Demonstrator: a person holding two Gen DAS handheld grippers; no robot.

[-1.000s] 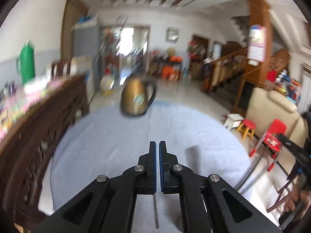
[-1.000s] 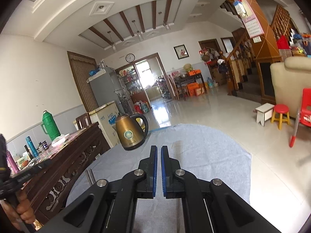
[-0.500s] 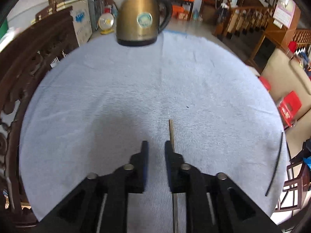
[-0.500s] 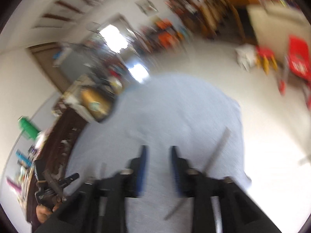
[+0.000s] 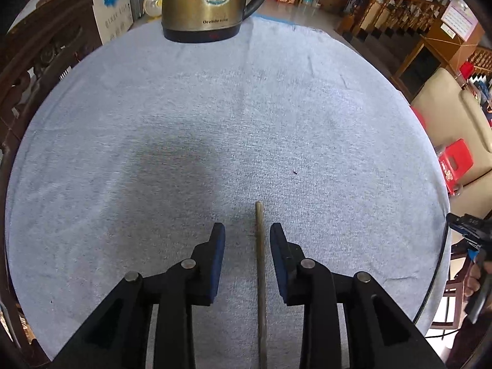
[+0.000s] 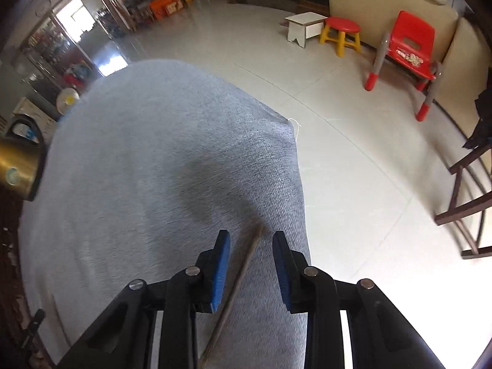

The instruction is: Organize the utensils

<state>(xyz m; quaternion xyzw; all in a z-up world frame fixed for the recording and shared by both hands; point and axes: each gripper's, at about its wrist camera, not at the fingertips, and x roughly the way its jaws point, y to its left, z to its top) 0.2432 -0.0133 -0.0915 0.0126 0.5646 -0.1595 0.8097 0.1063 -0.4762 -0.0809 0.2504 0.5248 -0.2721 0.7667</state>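
Two chopsticks, each framed by spread jaws

Two wooden chopsticks lay flat on the grey cloth over the counter, one under each gripper. In the left wrist view, the left gripper pointed steeply down with its jaws parted, having just been opening; the left chopstick ran between the blue pads toward 12 o'clock, nearer the right pad, and no pad pressed on it. Its tip ended just past the fingertips. Beyond it the cloth lay bare all the way to the brass kettle at 12 o'clock, which stood near the far edge. Open cloth spread wide toward 9 o'clock as far as the dark carved wooden furniture along that edge. At 3 o'clock the counter's dark rim curved close, and the other gripper showed just beyond it, held in a hand.

In the right wrist view, the right gripper also stood with jaws apart, having just been closing. The right chopstick lay slanted between them, its tip toward 1 o'clock, clear of both pads. The cloth's edge dropped away just beside the right jaw, from 12 to 5 o'clock, with tiled floor below. Bare cloth stretched toward 10 o'clock, where the kettle sat well apart. A red chair and a stool stood far off on the floor.
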